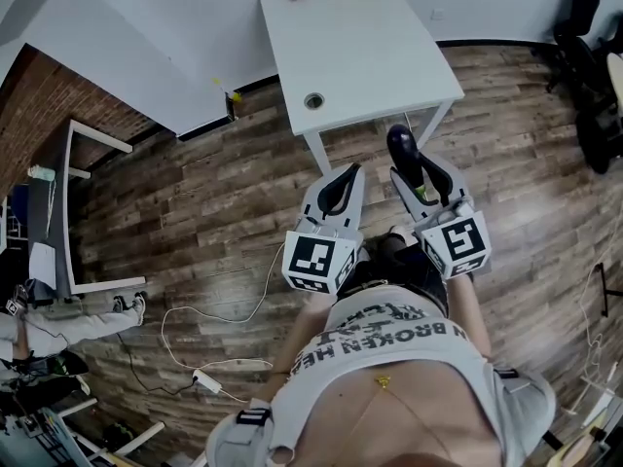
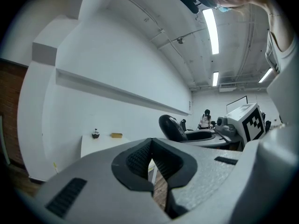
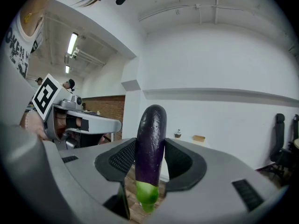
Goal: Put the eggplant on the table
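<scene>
The eggplant (image 3: pixel 150 148) stands upright, green stem end down, grasped between the pads of the right tool (image 3: pixel 150 167). It is over the wooden floor (image 1: pixel 224 212), just short of the near edge of the white table (image 1: pixel 370 56). The left tool (image 2: pixel 152 164) beside it is clenched and empty. Each tool's cube (image 1: pixel 319 261) carries black-and-white square markers and no lettering. The person's shirt (image 1: pixel 389 343) reads in part "BROKEN HE".
</scene>
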